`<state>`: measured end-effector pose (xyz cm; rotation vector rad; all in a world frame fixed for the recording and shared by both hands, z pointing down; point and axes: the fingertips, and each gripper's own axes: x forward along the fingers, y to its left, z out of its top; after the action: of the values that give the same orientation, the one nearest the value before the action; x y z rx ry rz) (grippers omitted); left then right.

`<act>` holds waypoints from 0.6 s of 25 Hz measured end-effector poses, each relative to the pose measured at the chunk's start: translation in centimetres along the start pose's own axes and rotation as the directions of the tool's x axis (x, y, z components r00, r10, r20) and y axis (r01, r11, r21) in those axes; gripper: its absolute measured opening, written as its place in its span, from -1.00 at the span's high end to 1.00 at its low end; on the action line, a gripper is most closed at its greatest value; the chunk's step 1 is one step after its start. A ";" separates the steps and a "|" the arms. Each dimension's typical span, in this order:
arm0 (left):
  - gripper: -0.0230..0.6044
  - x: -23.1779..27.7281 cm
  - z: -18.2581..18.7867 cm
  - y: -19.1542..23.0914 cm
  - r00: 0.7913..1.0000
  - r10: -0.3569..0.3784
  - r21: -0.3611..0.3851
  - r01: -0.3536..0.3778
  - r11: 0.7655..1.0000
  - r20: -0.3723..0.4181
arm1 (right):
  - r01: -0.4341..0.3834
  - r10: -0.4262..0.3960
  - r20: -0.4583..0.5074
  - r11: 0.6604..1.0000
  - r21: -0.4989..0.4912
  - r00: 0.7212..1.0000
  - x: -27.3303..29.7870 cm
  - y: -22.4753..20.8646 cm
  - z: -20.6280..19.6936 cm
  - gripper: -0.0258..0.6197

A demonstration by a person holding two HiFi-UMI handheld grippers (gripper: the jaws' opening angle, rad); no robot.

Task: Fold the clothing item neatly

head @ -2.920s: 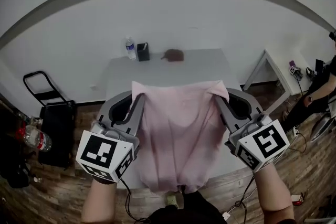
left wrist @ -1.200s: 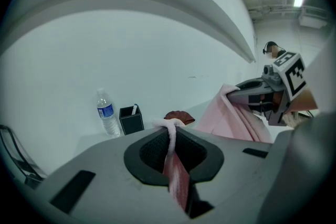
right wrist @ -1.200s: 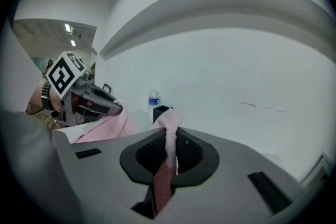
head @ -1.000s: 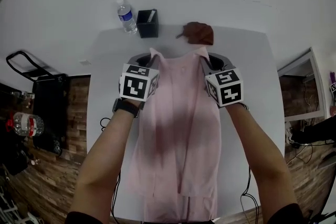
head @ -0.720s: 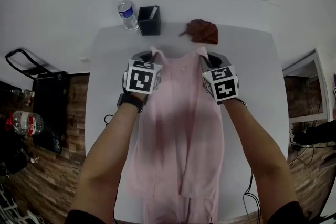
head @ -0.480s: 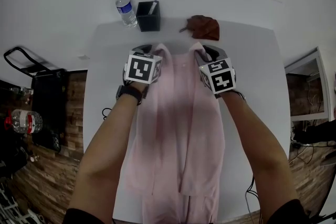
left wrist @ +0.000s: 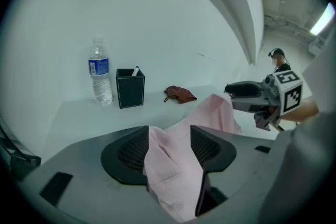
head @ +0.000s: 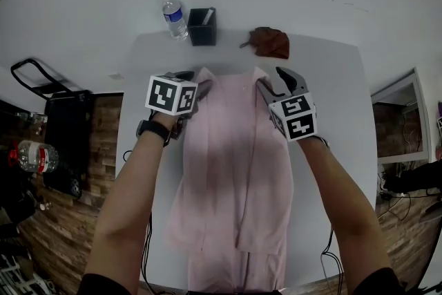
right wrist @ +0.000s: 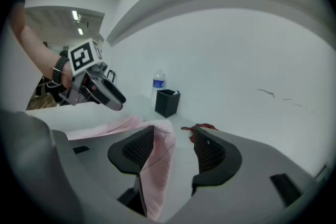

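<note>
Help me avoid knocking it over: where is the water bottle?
In the head view, the water bottle stands at the table's far edge, left of the black pen holder and beyond the pink garment.

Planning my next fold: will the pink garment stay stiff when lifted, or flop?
Probably floppy: the pink garment lies limp and creased on the table. Likely light, since its thin corner crumples softly in the left gripper view.
</note>
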<state>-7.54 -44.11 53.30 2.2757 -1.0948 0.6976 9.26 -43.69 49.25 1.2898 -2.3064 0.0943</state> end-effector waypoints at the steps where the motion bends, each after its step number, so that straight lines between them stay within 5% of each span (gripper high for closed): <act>1: 0.19 -0.6 0.0 -0.1 1.000 -0.003 -0.008 0.003 1.000 0.003 | -0.001 0.001 -0.028 1.000 -0.003 1.000 0.8 -0.4 -0.5 0.25; 5: 0.19 -3.2 -0.1 -2.3 0.999 0.000 0.008 -0.001 1.000 0.048 | -0.106 0.076 -0.250 0.989 -0.106 0.965 4.3 -0.3 -4.1 0.23; 9: 0.19 -5.4 -1.2 -4.3 0.995 0.003 0.014 -0.005 1.000 0.097 | -0.030 -0.033 -0.426 0.990 -0.140 0.904 5.3 -2.4 -8.3 0.23; 15: 0.20 -10.1 -2.3 -6.7 0.985 -0.005 0.014 0.003 1.000 0.174 | -0.081 0.073 -0.211 0.996 -0.030 0.975 -0.2 2.2 -3.7 0.24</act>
<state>-8.08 -33.57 47.03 2.3855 -1.1671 0.5135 9.00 -41.21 52.80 1.1152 -2.1664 0.2019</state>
